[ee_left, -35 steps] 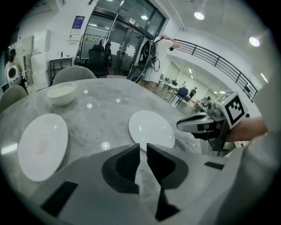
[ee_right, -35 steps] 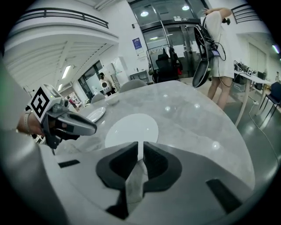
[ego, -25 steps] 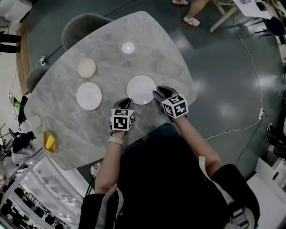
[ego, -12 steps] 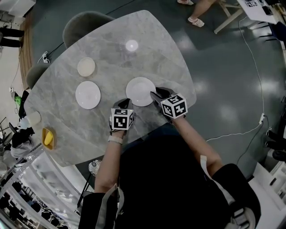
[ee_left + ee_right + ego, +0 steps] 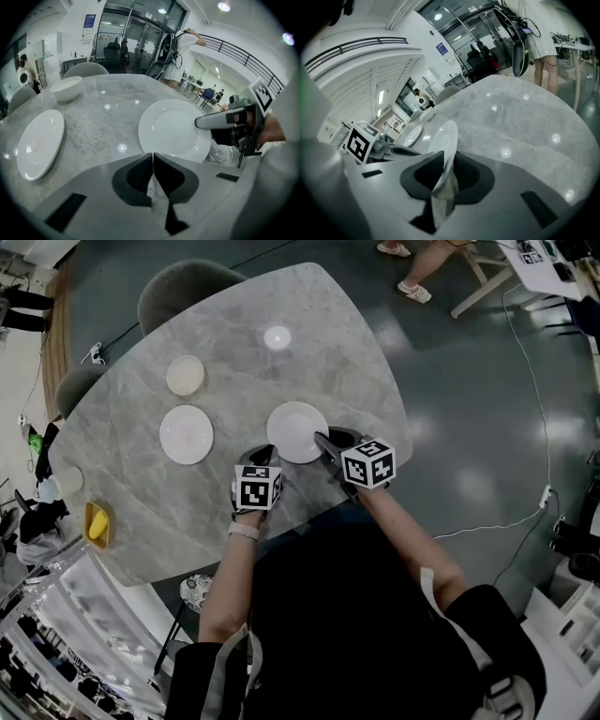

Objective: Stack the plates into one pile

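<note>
Your right gripper (image 5: pixel 447 161) has just been closing its fingers, and they now pinch the right rim of the near plate (image 5: pixel 297 430), which rests on the tabletop (image 5: pixel 309 352). Your left gripper (image 5: pixel 153 159) sits just off that plate's near-left rim, its fingers shut together on nothing. To the plate's left, across a strip of bare marble, lies a second plate (image 5: pixel 186 434). A small bowl (image 5: pixel 185 375) stands further off, up-left of the near plate. The tabletop's edge runs close to the plate on your side; the widest bare stretch lies beyond its far rim.
</note>
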Available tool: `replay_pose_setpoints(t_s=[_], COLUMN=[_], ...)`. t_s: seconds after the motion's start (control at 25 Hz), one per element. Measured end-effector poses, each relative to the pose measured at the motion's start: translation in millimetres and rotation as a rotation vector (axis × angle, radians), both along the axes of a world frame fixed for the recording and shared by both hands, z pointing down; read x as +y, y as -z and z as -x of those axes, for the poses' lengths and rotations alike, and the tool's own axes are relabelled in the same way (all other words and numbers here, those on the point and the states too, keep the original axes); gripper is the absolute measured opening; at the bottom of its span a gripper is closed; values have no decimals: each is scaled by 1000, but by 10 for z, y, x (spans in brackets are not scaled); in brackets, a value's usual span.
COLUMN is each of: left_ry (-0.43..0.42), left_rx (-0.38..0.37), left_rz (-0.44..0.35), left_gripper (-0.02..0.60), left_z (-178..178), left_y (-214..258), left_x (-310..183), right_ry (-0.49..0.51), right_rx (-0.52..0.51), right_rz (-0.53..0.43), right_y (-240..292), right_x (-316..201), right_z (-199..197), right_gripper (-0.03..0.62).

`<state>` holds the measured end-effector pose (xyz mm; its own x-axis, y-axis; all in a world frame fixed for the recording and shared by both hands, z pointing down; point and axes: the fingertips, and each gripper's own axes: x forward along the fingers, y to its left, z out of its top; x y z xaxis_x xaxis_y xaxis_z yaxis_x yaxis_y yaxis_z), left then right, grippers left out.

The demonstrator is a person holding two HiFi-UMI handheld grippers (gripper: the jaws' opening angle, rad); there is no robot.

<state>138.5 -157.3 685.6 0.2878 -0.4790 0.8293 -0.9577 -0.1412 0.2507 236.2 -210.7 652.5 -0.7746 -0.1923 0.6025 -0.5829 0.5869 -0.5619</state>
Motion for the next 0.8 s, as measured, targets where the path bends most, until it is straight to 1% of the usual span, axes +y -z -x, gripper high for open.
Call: replay_pose_setpoints(t_s=[0.2,0.44,0.8], left_ry=[9,31,50], left_rx=[0,4,9], left_rz=[-5,-20,-21], left_gripper=[15,15,15], left_z=[76,284,817], left_y=[13,72,140], left_x=[92,238,605], right_ry=[-2,-32,-62], right_rx=[-33,-77,-84], right_rz=[-12,0,11], right_y=[104,238,327], right_x=[71,165,427], right_z=[124,309,756], right_gripper=[46,28,26])
